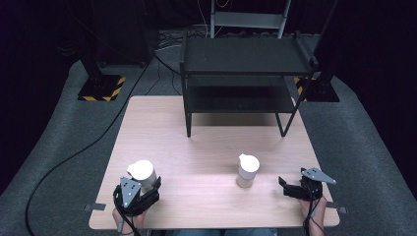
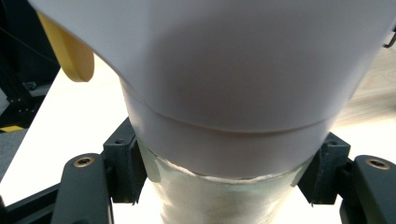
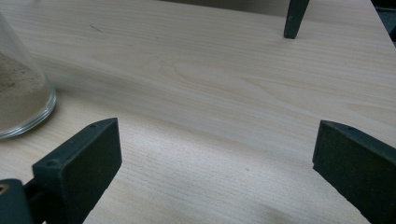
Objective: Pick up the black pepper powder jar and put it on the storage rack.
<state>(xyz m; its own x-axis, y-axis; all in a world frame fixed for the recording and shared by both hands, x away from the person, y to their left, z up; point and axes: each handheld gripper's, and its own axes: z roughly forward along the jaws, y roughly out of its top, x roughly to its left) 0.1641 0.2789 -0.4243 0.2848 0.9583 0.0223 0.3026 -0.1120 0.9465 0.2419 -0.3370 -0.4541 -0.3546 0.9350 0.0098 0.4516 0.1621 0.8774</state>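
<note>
Two white-capped jars stand on the table [image 1: 206, 206]: my left gripper [image 1: 147, 191] clamps one jar [image 1: 142, 173] near-left, while the other jar [image 1: 247, 170] stands mid-right. My right gripper [image 1: 287, 187] gapes empty. Up close, the left gripper view reveals a yellow tab [image 2: 70, 51].

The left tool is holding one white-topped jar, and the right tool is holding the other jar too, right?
Not quite. The left tool does grip a white-topped jar, but the right tool holds nothing: the right gripper view shows its jaws wide apart over bare table, with the other jar off to the side.
</note>
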